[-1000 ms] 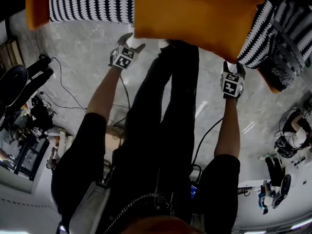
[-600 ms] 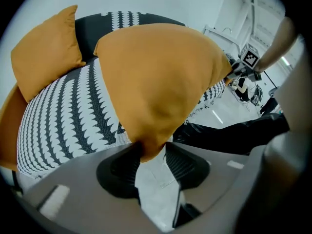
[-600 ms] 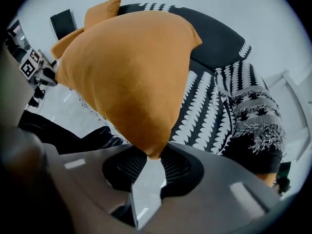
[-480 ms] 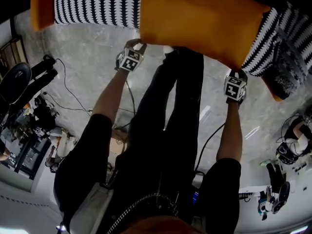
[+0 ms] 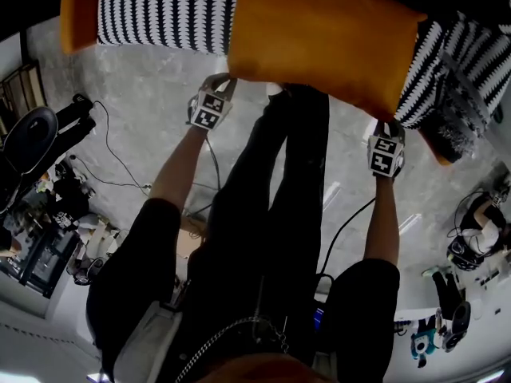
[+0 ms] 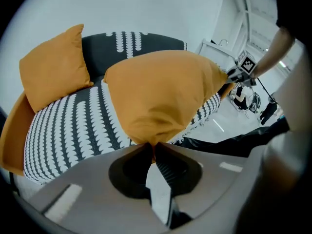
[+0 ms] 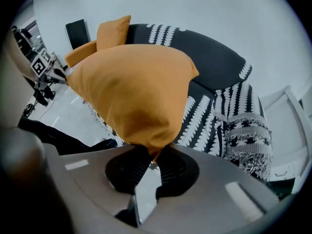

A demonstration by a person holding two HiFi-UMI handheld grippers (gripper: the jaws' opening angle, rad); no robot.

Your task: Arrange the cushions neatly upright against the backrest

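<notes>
A grey marbled floor (image 5: 136,126) is spreading beneath the person. Dark equipment (image 5: 32,142) and a thin black cable (image 5: 108,146) are lying at the left, the person's black trousers (image 5: 279,198) are filling the middle, and more gear (image 5: 471,230) is sitting at the right. A plain white wall (image 6: 146,9) is rising behind one curved sofa (image 5: 160,10).

Two orange cushions are showing. The second cushion (image 6: 52,67) is leaning upright against the dark backrest (image 6: 100,50) at the left. The held cushion (image 5: 319,42) is hanging in the air over the front edge of the seat (image 6: 73,126), clear of the backrest. Two grippers are carrying it. The left gripper (image 6: 150,147) is pinching one corner, its jaws having just been closing and now pressing almost together on the fabric. The right gripper (image 7: 152,159) is pinching the opposite corner, its jaws likewise just closed down onto a fold of cloth. One fringed throw (image 7: 243,130) is draping over the sofa at the far right.

Both cushions are looking plump, square and smooth-woven. The seat is wearing black-and-white scalloped stripes, with an orange side panel (image 6: 12,130) curving round its left end. The throw is showing a knitted black-and-white pattern with shaggy tassels. The grippers are showing matte grey bodies and ribbed black pads.
</notes>
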